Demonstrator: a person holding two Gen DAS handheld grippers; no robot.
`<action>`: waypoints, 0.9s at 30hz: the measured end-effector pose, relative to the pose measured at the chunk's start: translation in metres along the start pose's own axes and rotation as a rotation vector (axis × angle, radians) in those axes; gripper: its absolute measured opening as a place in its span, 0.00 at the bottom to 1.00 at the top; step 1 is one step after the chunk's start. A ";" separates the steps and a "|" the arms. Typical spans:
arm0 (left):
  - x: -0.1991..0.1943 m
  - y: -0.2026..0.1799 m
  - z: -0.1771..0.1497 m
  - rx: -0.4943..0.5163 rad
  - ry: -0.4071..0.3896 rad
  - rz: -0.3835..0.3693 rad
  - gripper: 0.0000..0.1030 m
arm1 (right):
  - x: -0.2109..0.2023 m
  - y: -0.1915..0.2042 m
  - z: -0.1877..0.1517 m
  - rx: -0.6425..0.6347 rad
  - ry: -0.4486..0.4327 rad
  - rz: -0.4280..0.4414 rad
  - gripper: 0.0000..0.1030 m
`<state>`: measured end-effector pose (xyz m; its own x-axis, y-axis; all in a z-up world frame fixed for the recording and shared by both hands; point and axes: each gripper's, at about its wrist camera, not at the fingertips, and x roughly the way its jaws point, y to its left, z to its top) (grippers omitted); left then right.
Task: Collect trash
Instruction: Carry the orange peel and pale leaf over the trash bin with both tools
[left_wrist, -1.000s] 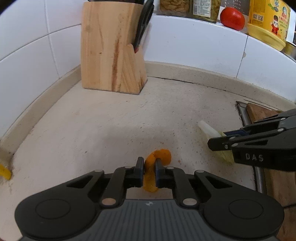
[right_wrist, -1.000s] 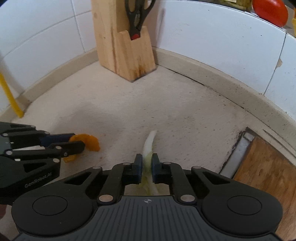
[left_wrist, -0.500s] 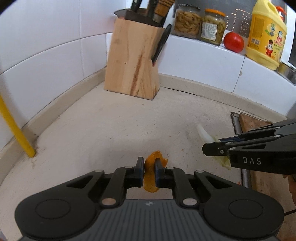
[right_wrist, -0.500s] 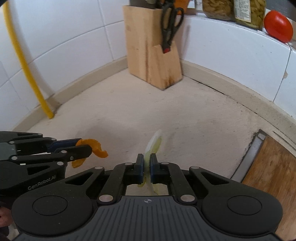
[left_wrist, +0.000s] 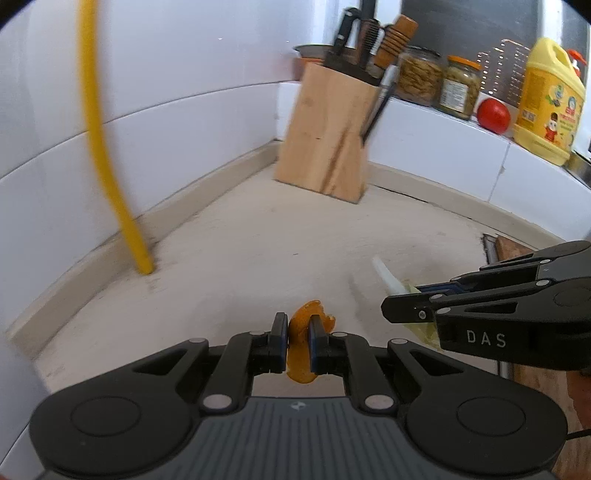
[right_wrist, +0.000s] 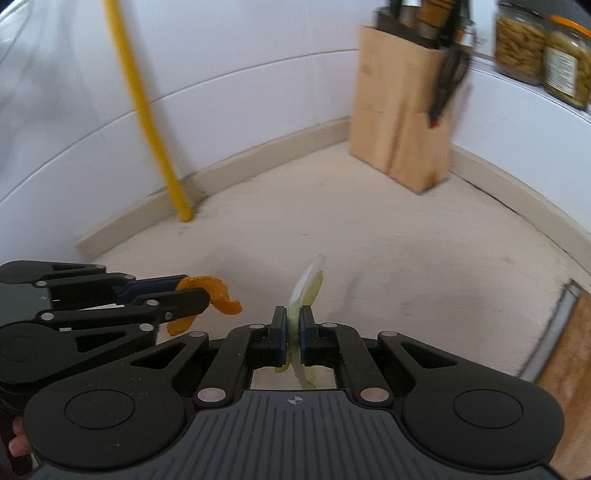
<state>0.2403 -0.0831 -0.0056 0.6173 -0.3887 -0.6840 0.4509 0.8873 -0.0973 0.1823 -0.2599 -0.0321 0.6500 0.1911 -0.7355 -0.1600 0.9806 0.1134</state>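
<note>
My left gripper (left_wrist: 297, 325) is shut on a curled orange peel (left_wrist: 301, 360), held clear above the beige countertop (left_wrist: 240, 258). In the right wrist view the same peel (right_wrist: 207, 290) hangs from the left gripper (right_wrist: 192, 291) at the lower left. My right gripper (right_wrist: 292, 321) is shut on a pale green-white cabbage scrap (right_wrist: 308, 282), which sticks out past the pads and also hangs below them. From the left wrist view the right gripper (left_wrist: 400, 301) enters at the right with the cabbage scrap (left_wrist: 389, 278) in it.
A wooden knife block (left_wrist: 328, 133) with knives and scissors stands in the tiled corner. A yellow pipe (left_wrist: 107, 162) runs down the left wall. Jars (left_wrist: 419, 77), a tomato (left_wrist: 493, 115) and a yellow bottle (left_wrist: 546, 99) sit on the ledge. A wooden board (right_wrist: 570, 332) lies at right.
Both grippers have lifted off the countertop and pulled back, carrying the peel and the cabbage scrap. The knife block looks farther off and the yellow pipe has come fully into view.
</note>
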 end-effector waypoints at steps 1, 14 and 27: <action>-0.004 0.004 -0.003 -0.006 -0.003 0.008 0.07 | 0.000 0.006 0.000 -0.009 0.000 0.008 0.09; -0.068 0.074 -0.043 -0.115 -0.040 0.138 0.07 | 0.007 0.105 -0.004 -0.140 0.021 0.145 0.09; -0.120 0.150 -0.101 -0.281 -0.035 0.300 0.07 | 0.022 0.214 -0.015 -0.289 0.074 0.307 0.09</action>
<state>0.1687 0.1214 -0.0111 0.7183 -0.1066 -0.6876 0.0570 0.9939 -0.0945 0.1515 -0.0462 -0.0342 0.4865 0.4586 -0.7436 -0.5466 0.8238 0.1504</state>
